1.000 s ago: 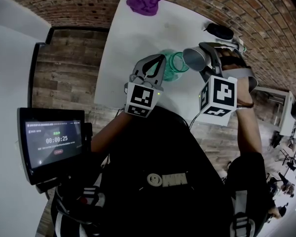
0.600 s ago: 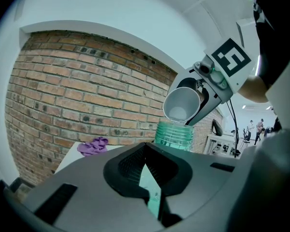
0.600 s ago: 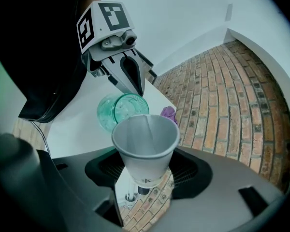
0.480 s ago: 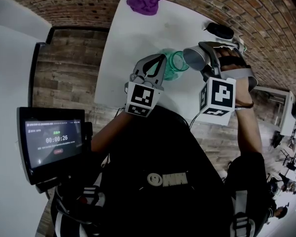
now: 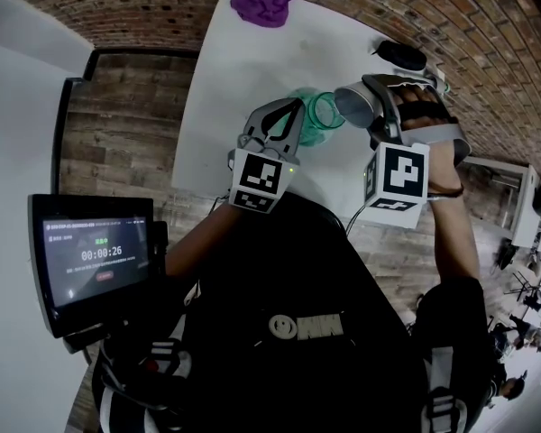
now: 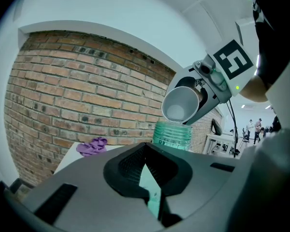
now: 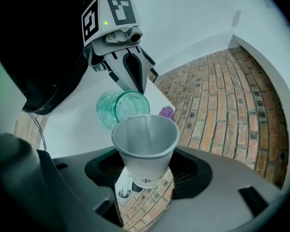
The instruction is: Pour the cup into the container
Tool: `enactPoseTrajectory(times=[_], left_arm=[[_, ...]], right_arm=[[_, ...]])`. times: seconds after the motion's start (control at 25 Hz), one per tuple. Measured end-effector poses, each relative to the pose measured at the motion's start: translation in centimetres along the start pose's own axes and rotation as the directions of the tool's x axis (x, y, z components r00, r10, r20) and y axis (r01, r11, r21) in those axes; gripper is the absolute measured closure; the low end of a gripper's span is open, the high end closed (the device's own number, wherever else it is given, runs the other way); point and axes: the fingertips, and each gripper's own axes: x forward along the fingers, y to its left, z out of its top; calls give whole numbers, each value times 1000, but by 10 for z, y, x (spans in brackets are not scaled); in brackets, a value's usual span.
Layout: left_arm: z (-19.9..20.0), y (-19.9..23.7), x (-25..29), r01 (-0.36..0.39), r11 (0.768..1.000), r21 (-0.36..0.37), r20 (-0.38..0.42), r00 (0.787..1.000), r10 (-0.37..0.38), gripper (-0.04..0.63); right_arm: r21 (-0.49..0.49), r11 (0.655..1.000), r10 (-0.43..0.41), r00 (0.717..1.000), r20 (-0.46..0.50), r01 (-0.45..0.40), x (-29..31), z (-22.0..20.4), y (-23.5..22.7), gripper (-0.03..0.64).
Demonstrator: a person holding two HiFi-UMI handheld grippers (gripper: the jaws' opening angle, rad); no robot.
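A person stands over a white table with a gripper in each hand. The right gripper pinches a pale paper cup low on its sides, squeezing the rim out of round. The cup is tipped towards a green glass container, its lip just above the container's mouth. The left gripper has its fingers drawn close on the container's wall – a thin green edge shows between them. The container is over the table's near half. A purple cloth lies at the far edge, by a brick wall. A small screen glows at the person's left.
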Motion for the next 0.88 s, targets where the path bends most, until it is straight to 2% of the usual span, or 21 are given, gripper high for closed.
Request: enactPoseTrajectory(times=[0.88], left_arm=[[3, 1, 1, -5, 1000, 0, 3, 1000, 5, 598]], right_arm=[[-52, 998, -47, 999, 4, 47, -3, 5, -8, 339]])
